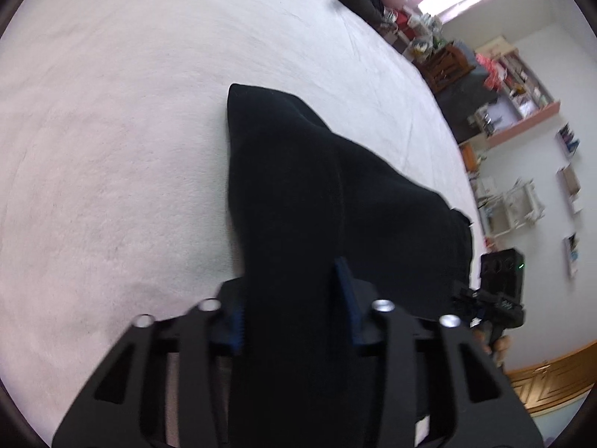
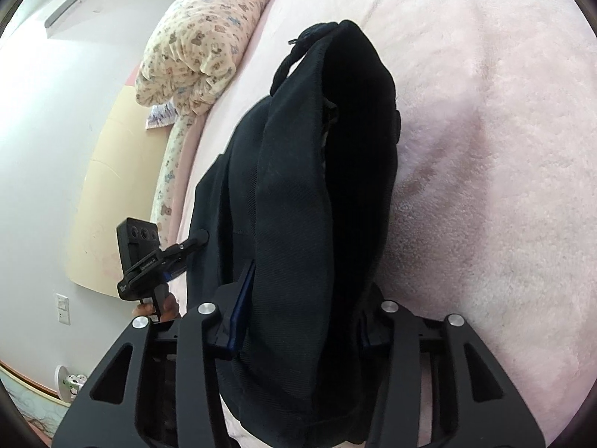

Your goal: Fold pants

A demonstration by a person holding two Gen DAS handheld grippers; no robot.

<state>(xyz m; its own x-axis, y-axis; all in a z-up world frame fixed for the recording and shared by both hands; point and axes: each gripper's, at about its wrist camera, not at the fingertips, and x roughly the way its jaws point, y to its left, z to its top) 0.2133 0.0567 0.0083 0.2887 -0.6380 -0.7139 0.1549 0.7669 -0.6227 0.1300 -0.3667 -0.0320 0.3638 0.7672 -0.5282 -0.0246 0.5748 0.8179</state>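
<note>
black pants (image 1: 317, 186) lie on a pale pink fleece blanket (image 1: 112, 130), their long axis running from each gripper toward twelve o'clock; left gripper (image 1: 296, 313) is clenched on a bunched end of the cloth; right gripper (image 2: 302, 321) grips a thicker fold of the waistband end; both hands look equally near, side by side, likely ready to lift and fold forward.

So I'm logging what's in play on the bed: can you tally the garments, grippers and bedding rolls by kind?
Black pants: 1
Handheld grippers: 2, the left gripper and the right gripper, each with its jaws shut on the pants
Teddy-print quilt roll at the bed's edge: 1
Pink blanket under the pants: 1
Total: 5
</note>
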